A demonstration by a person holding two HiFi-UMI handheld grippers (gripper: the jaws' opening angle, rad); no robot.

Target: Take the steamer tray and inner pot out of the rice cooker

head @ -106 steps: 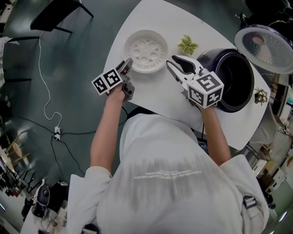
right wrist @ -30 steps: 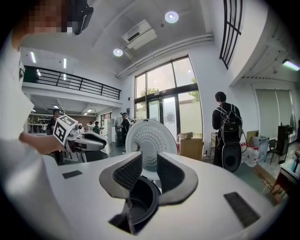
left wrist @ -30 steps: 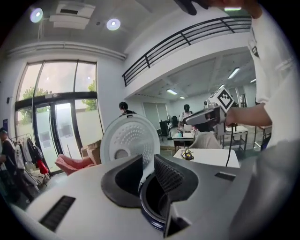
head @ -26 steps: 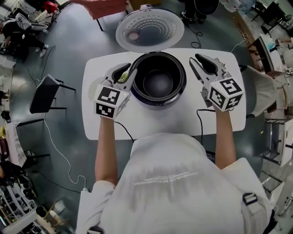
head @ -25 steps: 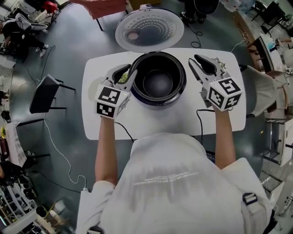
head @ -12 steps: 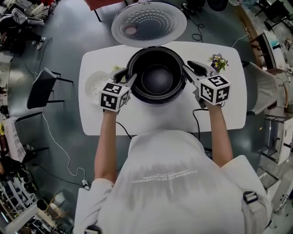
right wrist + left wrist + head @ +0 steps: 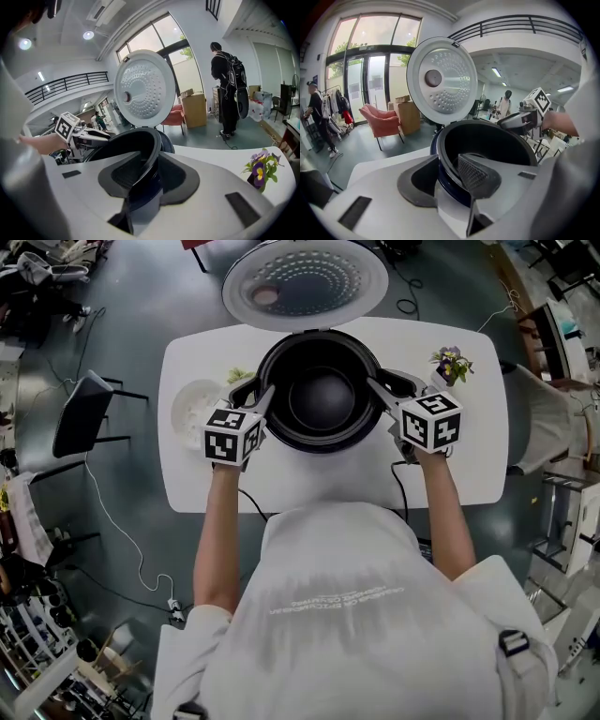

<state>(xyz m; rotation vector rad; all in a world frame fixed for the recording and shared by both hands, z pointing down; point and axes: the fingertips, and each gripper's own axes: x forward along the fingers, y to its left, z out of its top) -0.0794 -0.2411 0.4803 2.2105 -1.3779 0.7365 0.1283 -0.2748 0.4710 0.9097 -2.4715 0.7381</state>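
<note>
Only the head view shows the whole layout. The white bench point(image 7: 309, 479) carries the rice cooker point(image 7: 323, 444) with its lid point(image 7: 305, 282) thrown back. The black inner pot point(image 7: 321, 399) sits in the cooker. The white steamer tray point(image 7: 192, 409) lies on the bench just beside the cooker, partly behind the left claw point(image 7: 255, 395), and the right claw point(image 7: 386, 385) is at the pot's opposite side. Only the gripper views show how the jaws stand. Each claw straddles the pot's rim, one jaw inside the pot and one outside over the cooker's blue wall. The left jaws have just been closing and the right just opening a little. Both pairs stand apart, and neither visibly presses on the rim. A small pot of purple flowers point(image 7: 450, 362) stands on the bench near the right claw. The room has a grey floor with a dark chair point(image 7: 80, 418) and a trailing white cable point(image 7: 112, 531). The left gripper view adds tall windows, a pink armchair point(image 7: 384, 124) and a cardboard box point(image 7: 408, 112). The right gripper view adds a person in black with a backpack point(image 7: 229, 79). The print across the back of the wearer's white shirt point(image 7: 347, 596) is too smeared to read.
</note>
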